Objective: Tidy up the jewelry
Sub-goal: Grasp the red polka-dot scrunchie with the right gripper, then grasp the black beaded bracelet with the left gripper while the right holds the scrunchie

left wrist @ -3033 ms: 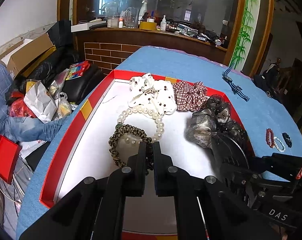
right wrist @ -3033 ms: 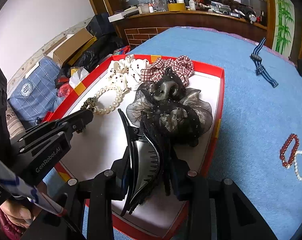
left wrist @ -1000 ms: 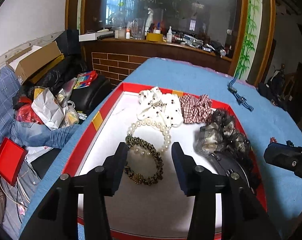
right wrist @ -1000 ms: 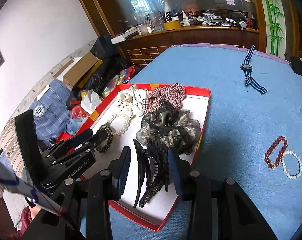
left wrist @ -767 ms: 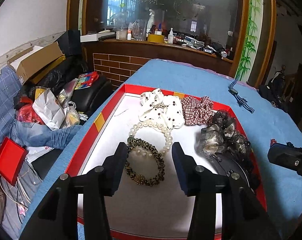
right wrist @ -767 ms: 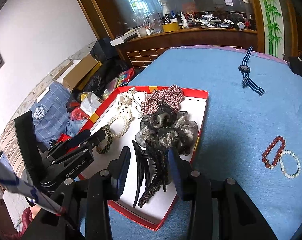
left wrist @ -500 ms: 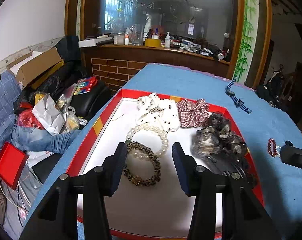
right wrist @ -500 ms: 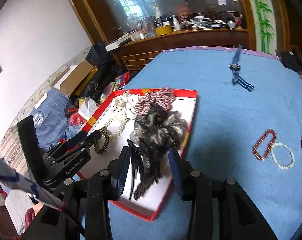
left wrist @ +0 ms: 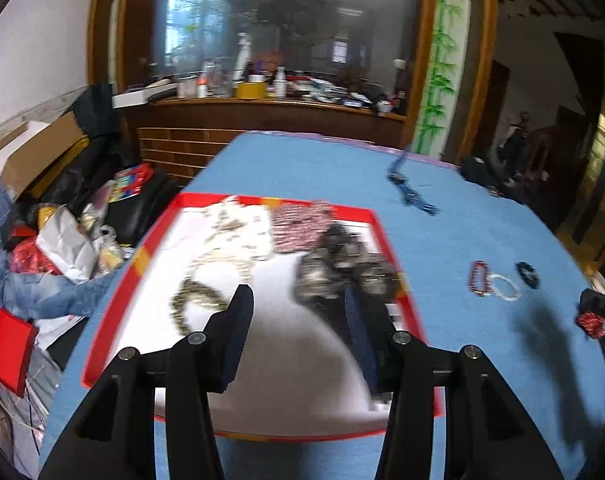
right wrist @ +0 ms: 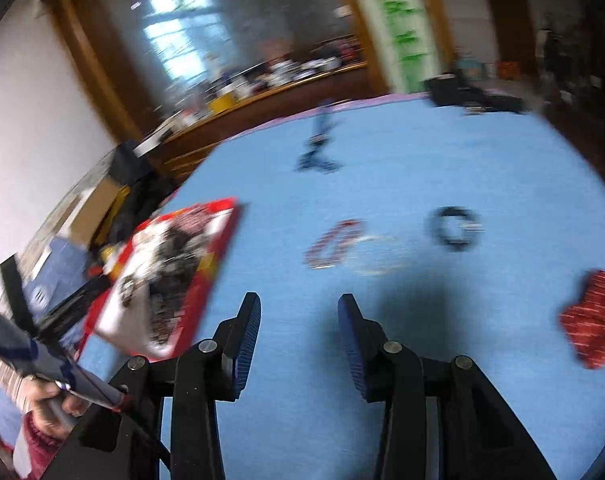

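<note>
A red tray with a white floor holds a leopard scrunchie, a pearl bracelet, a white dotted scrunchie, a plaid scrunchie and a black gauze scrunchie. My left gripper hovers open over the tray with nothing between its fingers. My right gripper is above the bare blue cloth, its jaws opening and empty. Ahead of it lie a red bead bracelet, a white bead bracelet and a black hair tie. A red scrunchie lies at its right.
A blue striped strap lies at the far side of the blue-covered table. The tray is left of the right gripper. Boxes, bags and clothes are piled beyond the table's left edge. A hand holds the left gripper's handle.
Left gripper let go of the leopard scrunchie, right gripper of the black claw clip; both lie in the tray. The right gripper swung right, off the tray. The left drew back and rose.
</note>
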`<control>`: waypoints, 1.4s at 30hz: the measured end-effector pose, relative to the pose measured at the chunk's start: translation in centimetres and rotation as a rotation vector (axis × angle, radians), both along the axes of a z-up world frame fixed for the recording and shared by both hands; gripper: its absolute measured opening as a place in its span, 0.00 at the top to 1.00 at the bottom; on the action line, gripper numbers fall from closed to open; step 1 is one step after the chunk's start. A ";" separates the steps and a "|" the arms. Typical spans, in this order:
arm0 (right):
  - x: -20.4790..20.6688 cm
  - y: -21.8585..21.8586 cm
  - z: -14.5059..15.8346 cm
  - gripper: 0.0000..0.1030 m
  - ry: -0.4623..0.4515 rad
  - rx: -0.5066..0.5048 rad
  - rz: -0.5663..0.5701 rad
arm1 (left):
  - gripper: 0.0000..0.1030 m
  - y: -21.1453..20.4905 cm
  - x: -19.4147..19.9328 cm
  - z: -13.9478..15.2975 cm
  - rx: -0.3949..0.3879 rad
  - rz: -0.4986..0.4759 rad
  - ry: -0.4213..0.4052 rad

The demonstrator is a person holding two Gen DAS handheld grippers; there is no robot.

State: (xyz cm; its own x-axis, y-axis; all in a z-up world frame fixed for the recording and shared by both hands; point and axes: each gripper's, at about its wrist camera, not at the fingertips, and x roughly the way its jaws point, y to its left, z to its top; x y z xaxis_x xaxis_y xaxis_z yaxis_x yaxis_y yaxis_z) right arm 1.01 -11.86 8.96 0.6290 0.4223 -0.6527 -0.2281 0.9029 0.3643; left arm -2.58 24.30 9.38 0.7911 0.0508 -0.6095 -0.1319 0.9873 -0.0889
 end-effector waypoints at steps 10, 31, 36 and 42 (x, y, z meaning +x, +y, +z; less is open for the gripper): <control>-0.9 -14.8 0.5 0.32 0.048 -0.049 -0.412 | 0.51 -9.1 1.2 1.5 -0.012 -0.215 0.032; 4.8 -16.5 -5.0 0.88 0.261 -0.151 -0.434 | 0.50 -18.2 5.0 -0.3 0.020 -0.392 0.133; 4.7 -15.8 -3.2 0.88 0.084 0.000 -0.387 | 0.50 -20.9 7.6 -0.8 -0.018 -0.441 0.195; 5.0 -16.6 -3.2 0.87 0.040 0.058 -0.378 | 0.51 -24.9 12.9 -1.7 -0.091 -0.479 0.279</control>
State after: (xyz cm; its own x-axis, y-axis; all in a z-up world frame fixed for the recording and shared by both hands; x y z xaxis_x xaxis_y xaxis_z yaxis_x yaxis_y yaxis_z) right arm 6.03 -28.48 5.73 0.7217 0.2027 -0.6618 0.1325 0.8980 0.4195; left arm 10.34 -0.58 7.63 0.5208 -0.3373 -0.7842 0.2988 0.9326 -0.2026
